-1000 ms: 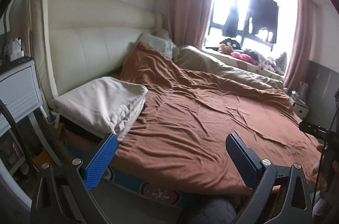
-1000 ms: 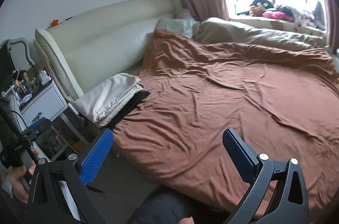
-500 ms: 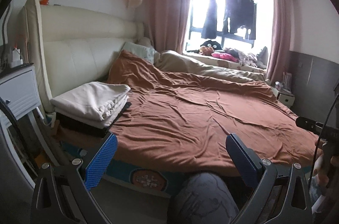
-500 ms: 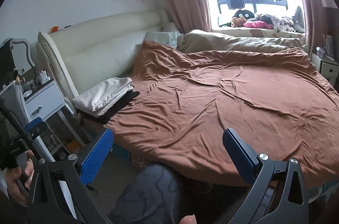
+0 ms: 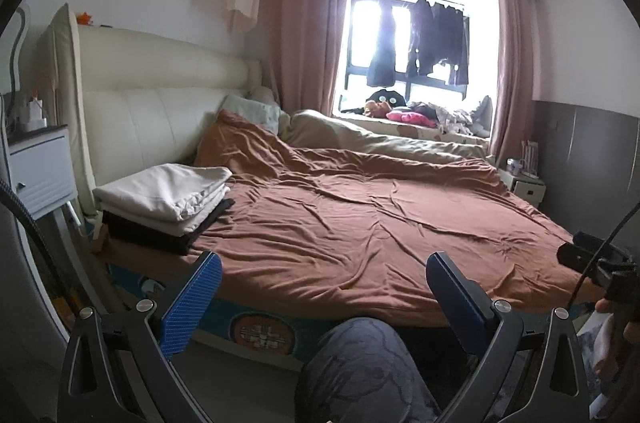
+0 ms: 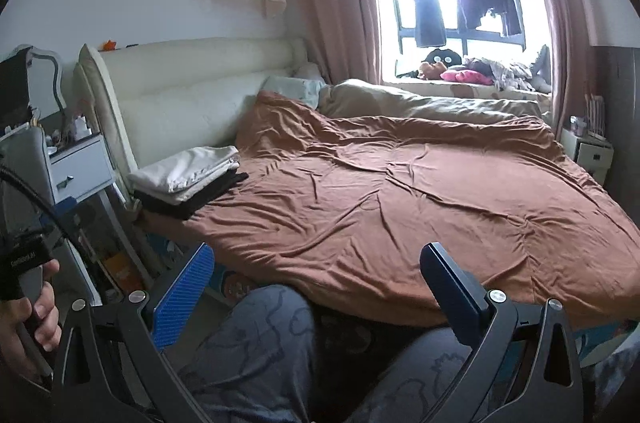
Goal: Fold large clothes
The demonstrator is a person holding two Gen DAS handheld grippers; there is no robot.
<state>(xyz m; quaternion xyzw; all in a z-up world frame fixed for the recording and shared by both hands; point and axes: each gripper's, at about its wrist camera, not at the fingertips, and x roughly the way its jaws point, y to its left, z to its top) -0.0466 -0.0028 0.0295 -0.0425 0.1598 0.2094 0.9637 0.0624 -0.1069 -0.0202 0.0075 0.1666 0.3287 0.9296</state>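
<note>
Left gripper point(image 5: 322, 293): black curved frame arms, silver round screws at the pivots; one finger pad ribbed bright blue, the other dark navy. Right gripper point(image 6: 316, 283): same build, same blue and navy pads, same silver screws. Black cable point(image 6: 38, 207) runs across the left edge of the right wrist view. Small white lettering on a black handle block there, unreadable. Person's trousers point(image 6: 256, 355): grey-blue fabric with a darker swirled line pattern.

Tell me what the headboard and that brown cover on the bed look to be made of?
The headboard looks like cream leather or a faux kind: smooth, faintly glossy, with padded stitched panels. The brown cover seems a soft matte fabric, perhaps cotton or jersey, as it lies in fine wrinkles without shine.
</note>
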